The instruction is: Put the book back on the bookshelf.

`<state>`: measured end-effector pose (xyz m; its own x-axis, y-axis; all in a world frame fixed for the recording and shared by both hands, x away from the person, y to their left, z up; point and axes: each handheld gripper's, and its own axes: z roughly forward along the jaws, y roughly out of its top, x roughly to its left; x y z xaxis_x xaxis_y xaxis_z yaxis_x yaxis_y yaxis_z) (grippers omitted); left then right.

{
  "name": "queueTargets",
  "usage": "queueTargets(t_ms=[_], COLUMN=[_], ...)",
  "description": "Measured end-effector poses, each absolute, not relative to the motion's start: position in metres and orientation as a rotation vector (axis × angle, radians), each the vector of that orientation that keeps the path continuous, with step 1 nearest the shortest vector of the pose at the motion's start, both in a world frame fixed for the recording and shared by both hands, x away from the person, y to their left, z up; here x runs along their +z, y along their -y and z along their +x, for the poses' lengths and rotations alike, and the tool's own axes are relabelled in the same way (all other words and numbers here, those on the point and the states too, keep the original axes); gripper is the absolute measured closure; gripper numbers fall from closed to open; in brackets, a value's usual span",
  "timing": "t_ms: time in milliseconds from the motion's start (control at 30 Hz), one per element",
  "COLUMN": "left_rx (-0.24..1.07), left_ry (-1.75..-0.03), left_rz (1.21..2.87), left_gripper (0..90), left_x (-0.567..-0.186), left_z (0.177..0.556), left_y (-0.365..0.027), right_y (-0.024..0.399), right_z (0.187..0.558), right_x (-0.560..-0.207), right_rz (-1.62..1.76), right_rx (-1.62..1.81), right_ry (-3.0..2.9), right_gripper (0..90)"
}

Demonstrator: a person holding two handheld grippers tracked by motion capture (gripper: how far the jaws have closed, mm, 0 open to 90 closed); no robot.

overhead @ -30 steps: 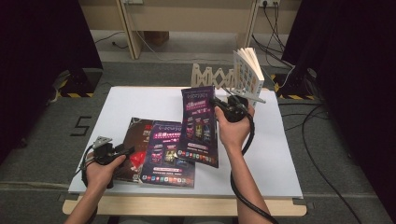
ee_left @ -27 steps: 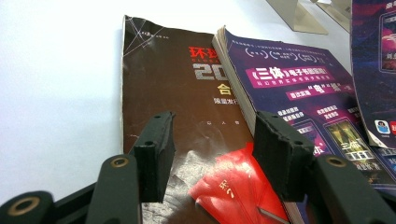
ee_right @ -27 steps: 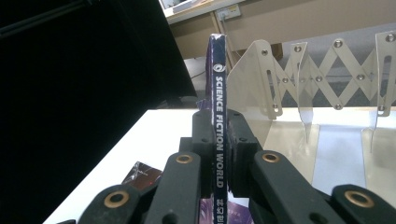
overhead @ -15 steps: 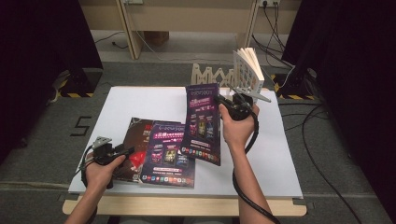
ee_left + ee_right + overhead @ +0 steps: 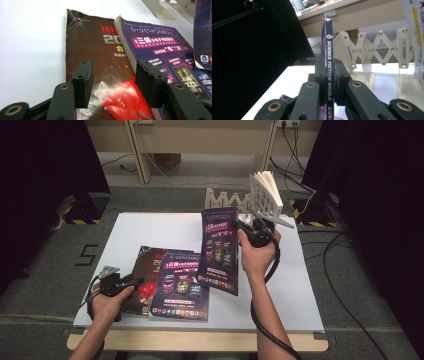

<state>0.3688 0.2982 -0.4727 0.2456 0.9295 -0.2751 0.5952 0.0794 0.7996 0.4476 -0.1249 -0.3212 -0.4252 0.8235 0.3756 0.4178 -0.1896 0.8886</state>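
My right gripper [image 5: 241,231] is shut on the spine of a purple magazine [image 5: 218,251] and holds it lifted and tilted above the table's middle. In the right gripper view the jaws [image 5: 329,72] clamp that spine [image 5: 329,47], which reads "SCIENCE FICTION WORLD". My left gripper [image 5: 136,283] rests open at the front left over a dark brown magazine [image 5: 145,264]. Its jaws [image 5: 113,75] straddle a bare strip of the brown cover [image 5: 92,50], beside the edge of a second purple magazine [image 5: 160,47] lying flat.
A white expanding book rack [image 5: 225,200] stands at the back of the white table [image 5: 150,227], with a white book [image 5: 265,195] upright in it. The rack's slats [image 5: 372,50] are just beyond the held magazine. Cables run over the floor at the right.
The right gripper has carried the held magazine slightly to the right, toward the rack. The left gripper and the two flat magazines have stayed put.
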Motion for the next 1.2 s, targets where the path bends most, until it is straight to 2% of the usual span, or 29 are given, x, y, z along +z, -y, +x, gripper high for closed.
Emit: queueTargets(t_ms=[1200], left_rx=[0.45], left_ry=[-1.448], left_rz=[1.617], left_gripper=[47.8], left_x=[-0.473], left_z=[0.369], left_y=[-0.296], right_y=[0.144], right_z=[0.456], right_x=[-0.314], right_rz=[1.456], right_rx=[1.624], right_ry=[-1.613], right_gripper=[84.6])
